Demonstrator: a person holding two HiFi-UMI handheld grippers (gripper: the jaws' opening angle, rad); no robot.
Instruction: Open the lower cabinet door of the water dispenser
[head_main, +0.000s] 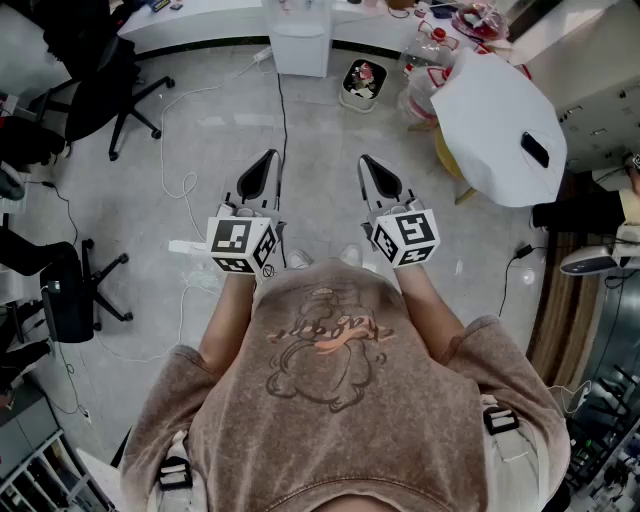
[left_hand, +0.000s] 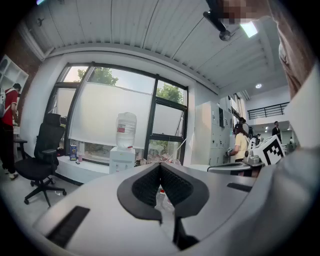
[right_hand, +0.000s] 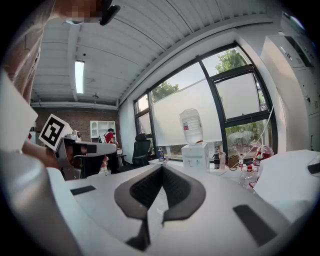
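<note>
The white water dispenser stands against the far wall, a few steps ahead of me across the floor. It carries a clear bottle on top, and its lower front is too small to make out a door. My left gripper and right gripper are held side by side at waist height, pointing roughly level toward it and far from it. Both are shut with nothing between the pads. The dispenser sits left of the left gripper's tips. In the right gripper view the dispenser is right of the gripper's tips.
A black office chair stands at the left and another nearer me. White and black cables trail across the floor toward the dispenser. A bin and water bottles sit right of it. A white table is at the right.
</note>
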